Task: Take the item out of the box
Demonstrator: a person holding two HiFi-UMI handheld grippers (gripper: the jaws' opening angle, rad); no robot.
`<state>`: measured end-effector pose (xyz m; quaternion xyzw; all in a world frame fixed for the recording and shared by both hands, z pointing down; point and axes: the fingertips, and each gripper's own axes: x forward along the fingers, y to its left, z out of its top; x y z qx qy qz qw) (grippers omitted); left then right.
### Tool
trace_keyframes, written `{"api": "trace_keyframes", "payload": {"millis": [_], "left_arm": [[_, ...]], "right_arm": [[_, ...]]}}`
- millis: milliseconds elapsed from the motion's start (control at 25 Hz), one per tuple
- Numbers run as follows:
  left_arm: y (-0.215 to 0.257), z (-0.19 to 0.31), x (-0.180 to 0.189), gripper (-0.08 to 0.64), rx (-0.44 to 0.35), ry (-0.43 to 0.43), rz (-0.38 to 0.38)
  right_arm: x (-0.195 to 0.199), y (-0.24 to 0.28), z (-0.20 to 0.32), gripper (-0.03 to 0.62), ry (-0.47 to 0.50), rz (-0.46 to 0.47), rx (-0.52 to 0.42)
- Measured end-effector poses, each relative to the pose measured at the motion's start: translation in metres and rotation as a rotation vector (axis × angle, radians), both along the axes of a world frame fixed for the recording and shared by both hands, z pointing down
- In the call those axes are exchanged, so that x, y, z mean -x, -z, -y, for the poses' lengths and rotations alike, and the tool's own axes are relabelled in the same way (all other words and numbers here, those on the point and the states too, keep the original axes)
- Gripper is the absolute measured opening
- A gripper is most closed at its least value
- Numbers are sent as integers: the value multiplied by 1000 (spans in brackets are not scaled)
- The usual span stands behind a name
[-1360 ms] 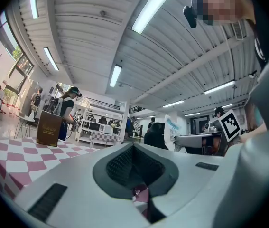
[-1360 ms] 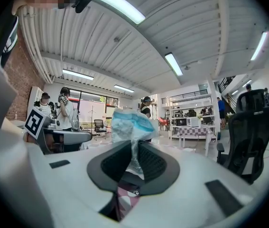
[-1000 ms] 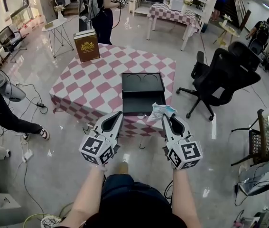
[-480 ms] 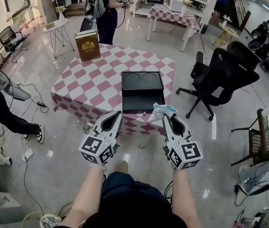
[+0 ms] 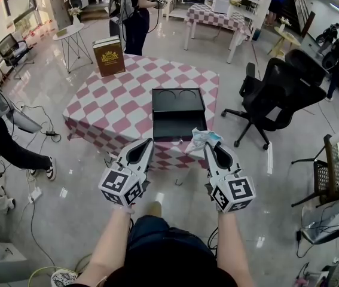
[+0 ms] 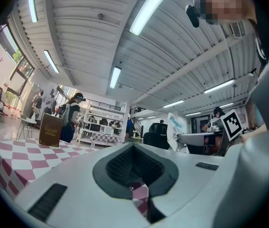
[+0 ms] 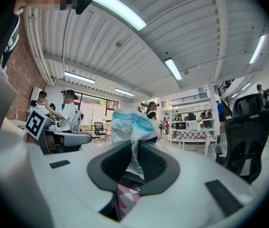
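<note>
White-and-blue crinkled plastic packet (image 7: 133,125): out of the box, standing up from the tips of the right gripper (image 5: 207,147).
Right fingers: clenched on the packet's twisted lower end.
Left gripper (image 5: 147,143): jaws pressed together, nothing between them.
Black open rectangular box (image 5: 178,129): on the pink-checked tablecloth (image 5: 115,106), just beyond both grippers.
Key relation: the packet hangs by the box's near right corner, so the right hand alone probably carries it clear.

In the head view the crumpled packet (image 5: 202,139) covers the near right corner of the black box (image 5: 178,109), and the gold print on the brown box (image 5: 109,56) is too small to read. In the right gripper view the packet's lower end disappears between the jaws of the right gripper (image 7: 133,164), its print is blurred, and the office chair (image 7: 245,137) runs into the dark rim at the right
</note>
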<state>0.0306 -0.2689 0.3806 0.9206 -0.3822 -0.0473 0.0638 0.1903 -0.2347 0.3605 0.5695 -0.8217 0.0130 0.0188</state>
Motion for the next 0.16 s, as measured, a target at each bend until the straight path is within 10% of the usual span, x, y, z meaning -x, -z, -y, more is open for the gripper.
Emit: {"api": "trace_keyframes", "payload": {"millis": [160], "left_arm": [[-1, 3, -2, 9, 3, -3, 1]], "right_arm": [[-2, 0, 3, 52, 1, 1, 1]]}}
